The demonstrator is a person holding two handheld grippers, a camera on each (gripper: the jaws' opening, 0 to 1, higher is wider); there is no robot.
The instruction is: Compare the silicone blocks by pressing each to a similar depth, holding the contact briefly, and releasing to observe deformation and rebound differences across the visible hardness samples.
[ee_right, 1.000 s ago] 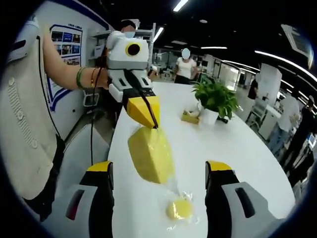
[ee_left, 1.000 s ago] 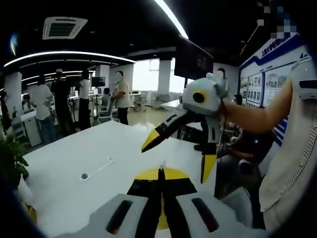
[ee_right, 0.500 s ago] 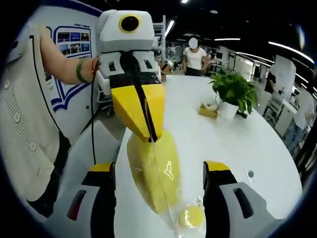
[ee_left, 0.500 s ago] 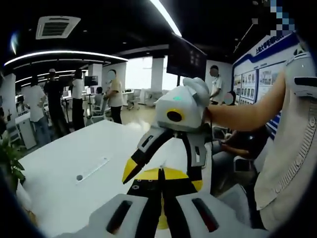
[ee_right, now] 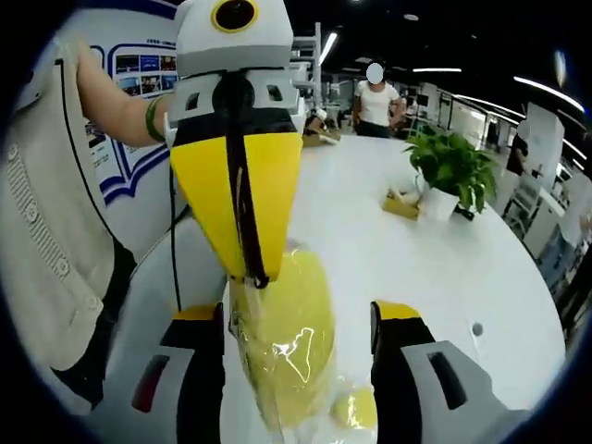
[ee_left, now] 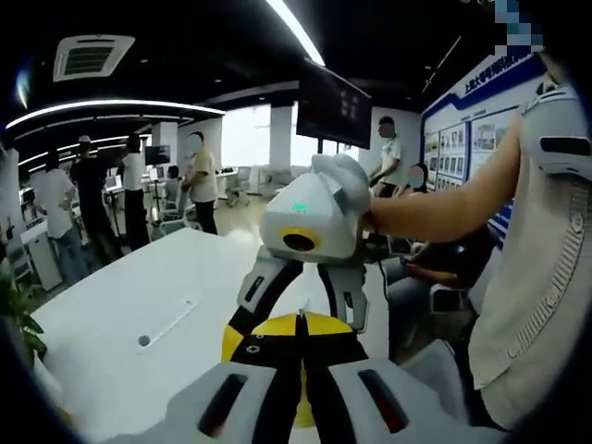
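Note:
A large yellow silicone block [ee_right: 289, 338] in clear plastic wrap hangs above the white table [ee_right: 370, 240]. My left gripper [ee_right: 252, 276] is shut on the wrap at the block's top edge. Its closed yellow-and-black tips [ee_left: 299, 321] meet low in the left gripper view. My right gripper [ee_right: 294, 314] is open, one jaw on either side of the hanging block, with no contact that I can see. In the left gripper view its fingers [ee_left: 252, 294] reach down on both sides of my left tips. A small round yellow block [ee_right: 356, 407], also wrapped, lies on the table below.
A potted plant [ee_right: 453, 165] and a small box [ee_right: 400, 204] stand further along the table. The tabletop has a round hole [ee_left: 143, 340]. A person's arm [ee_left: 435, 199] holds the right gripper. Several people [ee_left: 199, 180] stand in the room beyond.
The two grippers have come much closer together. The right gripper's open jaws now stand on either side of the hanging block, and the left gripper stays shut on it.

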